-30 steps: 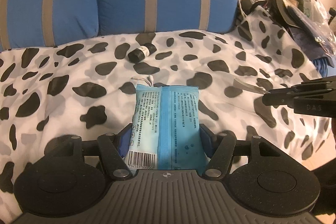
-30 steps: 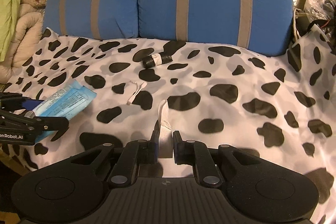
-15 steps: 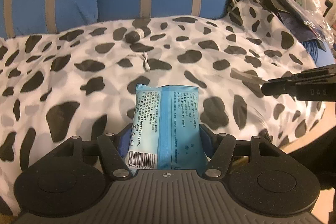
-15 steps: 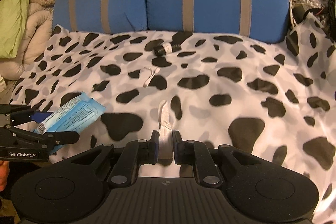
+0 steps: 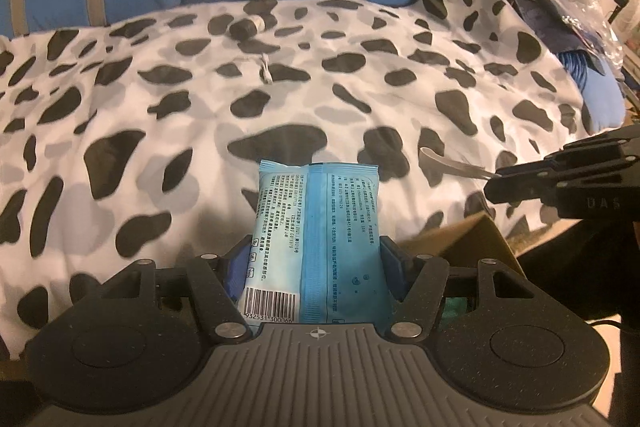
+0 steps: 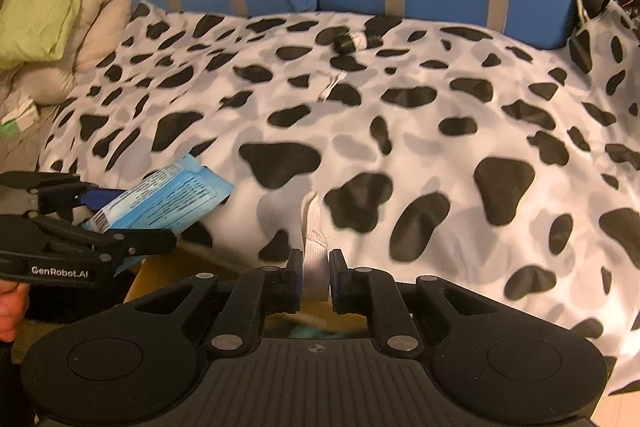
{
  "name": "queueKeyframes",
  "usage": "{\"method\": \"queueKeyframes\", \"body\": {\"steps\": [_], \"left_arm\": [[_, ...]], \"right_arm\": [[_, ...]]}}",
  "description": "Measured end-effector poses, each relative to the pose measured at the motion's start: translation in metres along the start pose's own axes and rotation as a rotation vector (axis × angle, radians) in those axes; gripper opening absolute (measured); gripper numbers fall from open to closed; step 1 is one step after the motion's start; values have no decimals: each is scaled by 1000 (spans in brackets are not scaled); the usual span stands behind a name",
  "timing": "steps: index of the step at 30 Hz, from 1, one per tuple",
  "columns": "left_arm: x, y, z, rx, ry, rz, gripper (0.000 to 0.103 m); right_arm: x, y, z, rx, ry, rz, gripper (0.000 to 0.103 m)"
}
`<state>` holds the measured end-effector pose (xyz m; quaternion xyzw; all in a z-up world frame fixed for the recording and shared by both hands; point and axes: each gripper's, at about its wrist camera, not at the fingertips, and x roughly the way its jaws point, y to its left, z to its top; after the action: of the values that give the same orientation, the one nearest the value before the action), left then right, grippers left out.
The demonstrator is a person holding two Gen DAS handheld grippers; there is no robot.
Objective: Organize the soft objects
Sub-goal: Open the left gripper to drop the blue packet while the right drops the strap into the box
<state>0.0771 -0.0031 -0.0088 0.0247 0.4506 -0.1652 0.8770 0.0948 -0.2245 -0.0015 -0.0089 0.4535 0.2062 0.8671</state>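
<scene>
Both grippers are matte black plastic. The left gripper (image 5: 316, 259) has blue pads inside its fingers, silver screws on the linkage arms and round discs at 4 and 8 o'clock. The right gripper (image 6: 314, 279) matches it. "GenRobot.AI" is printed white along the left gripper's side.
</scene>
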Motion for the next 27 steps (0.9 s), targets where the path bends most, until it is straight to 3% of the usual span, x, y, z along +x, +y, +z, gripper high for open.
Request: {"method": "queueKeyframes", "body": {"steps": [11,23,24,26,27], "left_arm": [[-14,-6,-19,-39,36,-26,63],[-15,-7,-30,-65,98,-27,63],[-15,-7,-30,-66,101,-25,64],[-13,-6,-30,-68,109,-9,65],[-12,-6,-30,-70,117,-1,65]], "right_arm": [[-5,20,-30,-25,86,24,16],[3,32,-37,-69,158,47,16],[5,32,-37,-68,165,49,18],[8,33,-37,-71,186,43,32],[9,34,-37,-75,190,38,53]]}}
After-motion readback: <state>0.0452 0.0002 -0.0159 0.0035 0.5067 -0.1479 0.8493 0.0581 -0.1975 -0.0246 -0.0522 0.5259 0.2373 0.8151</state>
